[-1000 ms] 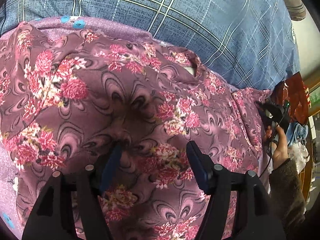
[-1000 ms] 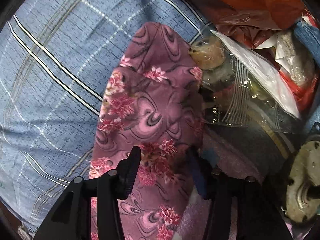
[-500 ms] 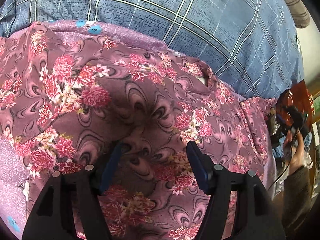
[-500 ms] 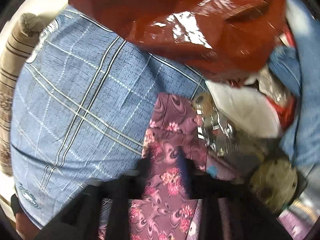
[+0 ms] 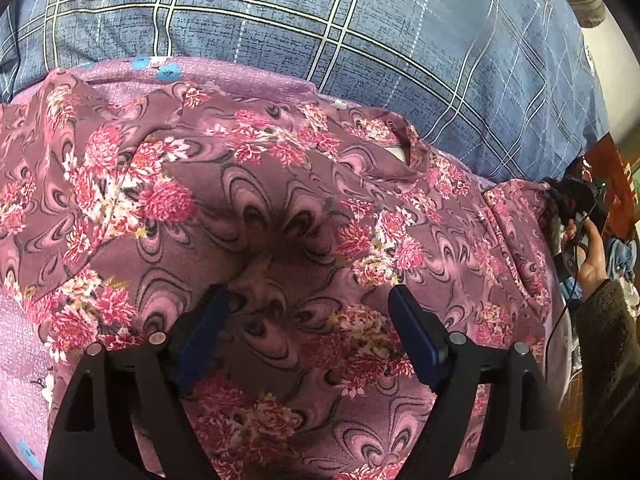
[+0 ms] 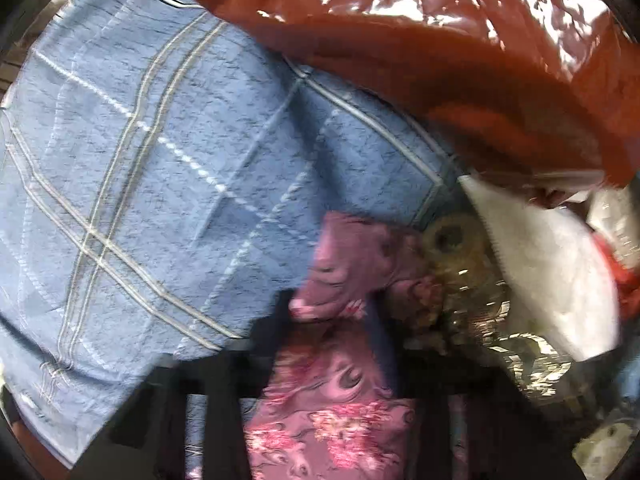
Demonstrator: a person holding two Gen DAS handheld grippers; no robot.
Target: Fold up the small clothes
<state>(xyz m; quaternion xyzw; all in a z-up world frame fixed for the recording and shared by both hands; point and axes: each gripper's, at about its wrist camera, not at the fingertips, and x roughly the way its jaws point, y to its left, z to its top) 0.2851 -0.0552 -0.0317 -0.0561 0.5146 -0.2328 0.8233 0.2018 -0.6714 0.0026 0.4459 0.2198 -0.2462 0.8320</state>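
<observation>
garment: floral purple garment (image 5: 280, 208) spread on blue plaid bedding (image 5: 360, 40)
left gripper (image 5: 308, 308): fingers spread wide, just opened further, hovering over cloth, nothing pinched
right gripper (image 6: 332, 320): fingers just closed, pinching garment's edge; frame blurred
beyond: red plastic bag (image 6: 440, 20)

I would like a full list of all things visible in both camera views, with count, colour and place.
floral garment: one, purple with pink flowers, spread over the bedding
checked bedding: one, blue with white lines, behind the garment
plastic bag: one, shiny red, far right
white packet: one, under the bag
left gripper: black, blue pads, jaws have just been opening, above the garment
right gripper: black, blurred, jaws closing on the garment's edge
hand: one, dark sleeve, on the right gripper
</observation>
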